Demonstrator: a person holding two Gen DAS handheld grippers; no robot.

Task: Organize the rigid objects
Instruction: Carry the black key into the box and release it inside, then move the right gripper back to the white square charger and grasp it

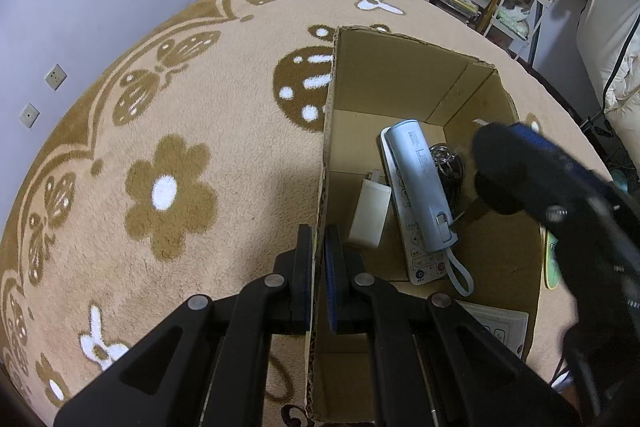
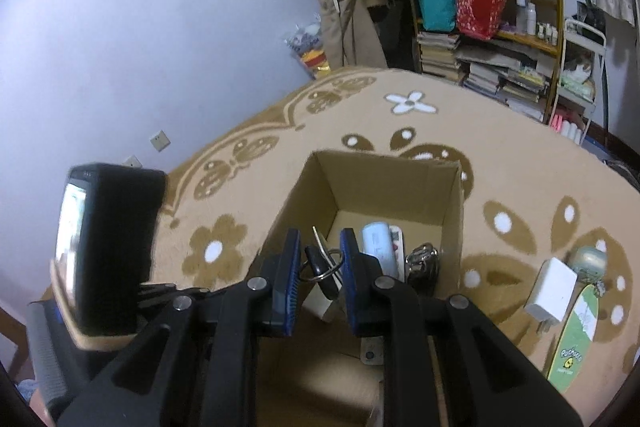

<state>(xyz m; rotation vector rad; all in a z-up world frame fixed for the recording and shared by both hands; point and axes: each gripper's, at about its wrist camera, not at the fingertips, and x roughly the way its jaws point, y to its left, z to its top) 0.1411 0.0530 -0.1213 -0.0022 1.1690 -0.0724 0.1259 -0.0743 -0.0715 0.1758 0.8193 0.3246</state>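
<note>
The left gripper (image 1: pixel 319 247) is clamped on the cardboard box's (image 1: pixel 400 75) near wall at lower centre. Only the right wrist view shows the right gripper (image 2: pixel 320 251) pinching a key with ring (image 2: pixel 320 265) above the box, plus a white charger (image 2: pixel 550 291) on the rug (image 2: pixel 520 163) at right.

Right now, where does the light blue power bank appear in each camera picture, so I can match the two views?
Left wrist view: the light blue power bank lies right of centre, on the floor of the cardboard box, over a white remote.
Right wrist view: it shows just right of centre, low in the picture, partly behind a gripper finger.
Shared landmark: the white flower on the rug beyond the box.
</note>
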